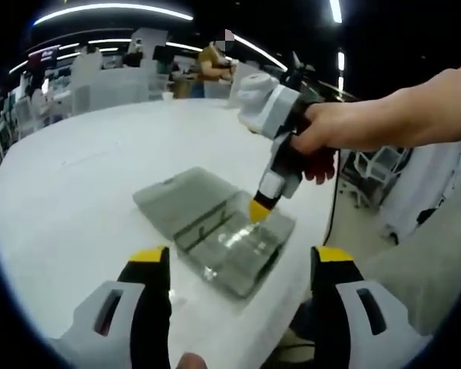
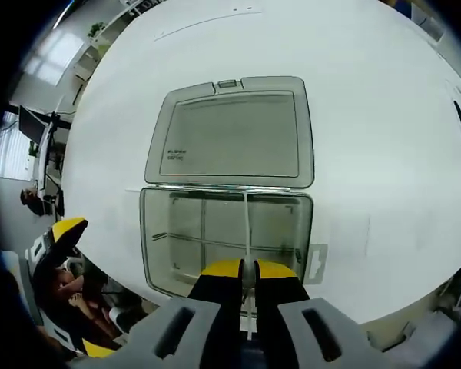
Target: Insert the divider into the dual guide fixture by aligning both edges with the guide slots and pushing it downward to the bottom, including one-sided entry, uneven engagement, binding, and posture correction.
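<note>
In the left gripper view, the left gripper (image 1: 240,265) hangs above the white worktop (image 1: 77,184) with its jaws spread wide and empty. Ahead lies the clear dual guide fixture (image 1: 234,250) with its lid (image 1: 177,192) folded flat. A hand (image 1: 346,131) points the right gripper (image 1: 258,210) down into it.

In the right gripper view, the right gripper's (image 2: 247,269) jaws are pinched nearly together on the thin clear divider (image 2: 247,219), which stands on edge in the fixture's tray, running straight away from the jaws.
</note>
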Available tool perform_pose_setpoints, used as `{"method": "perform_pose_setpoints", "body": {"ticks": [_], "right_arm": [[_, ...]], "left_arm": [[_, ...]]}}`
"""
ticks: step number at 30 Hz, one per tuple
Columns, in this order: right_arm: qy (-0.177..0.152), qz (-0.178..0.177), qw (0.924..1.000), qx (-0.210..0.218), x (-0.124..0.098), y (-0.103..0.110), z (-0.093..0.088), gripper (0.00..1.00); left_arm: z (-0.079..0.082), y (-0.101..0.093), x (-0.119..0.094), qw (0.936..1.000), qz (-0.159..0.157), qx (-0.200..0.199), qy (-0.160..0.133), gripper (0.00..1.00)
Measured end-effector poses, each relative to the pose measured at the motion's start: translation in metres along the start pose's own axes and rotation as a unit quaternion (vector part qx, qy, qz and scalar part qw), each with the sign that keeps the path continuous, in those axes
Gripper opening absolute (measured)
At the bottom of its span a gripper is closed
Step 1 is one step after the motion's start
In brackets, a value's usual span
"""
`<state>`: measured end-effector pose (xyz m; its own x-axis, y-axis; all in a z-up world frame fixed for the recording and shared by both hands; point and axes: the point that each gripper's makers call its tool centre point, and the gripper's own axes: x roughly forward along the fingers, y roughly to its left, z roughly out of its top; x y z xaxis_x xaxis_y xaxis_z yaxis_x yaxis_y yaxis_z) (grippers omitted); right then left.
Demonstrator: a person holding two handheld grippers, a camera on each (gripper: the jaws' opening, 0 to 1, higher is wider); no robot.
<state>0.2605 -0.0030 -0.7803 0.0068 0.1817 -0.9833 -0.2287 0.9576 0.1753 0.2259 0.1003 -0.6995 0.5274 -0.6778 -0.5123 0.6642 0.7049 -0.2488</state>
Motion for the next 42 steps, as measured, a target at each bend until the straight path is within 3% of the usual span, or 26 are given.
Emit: {"method": "perform_pose_setpoints", "body": {"ticks": [42], "right_arm": [[0.028, -0.004, 0.9994, 0.022, 0.0084, 0.0027, -0.0029, 0.0]], "left_arm": [[0.0022, 0.0089, -0.004, 1.0, 0.004, -0.005, -0.005, 0.71]]}}
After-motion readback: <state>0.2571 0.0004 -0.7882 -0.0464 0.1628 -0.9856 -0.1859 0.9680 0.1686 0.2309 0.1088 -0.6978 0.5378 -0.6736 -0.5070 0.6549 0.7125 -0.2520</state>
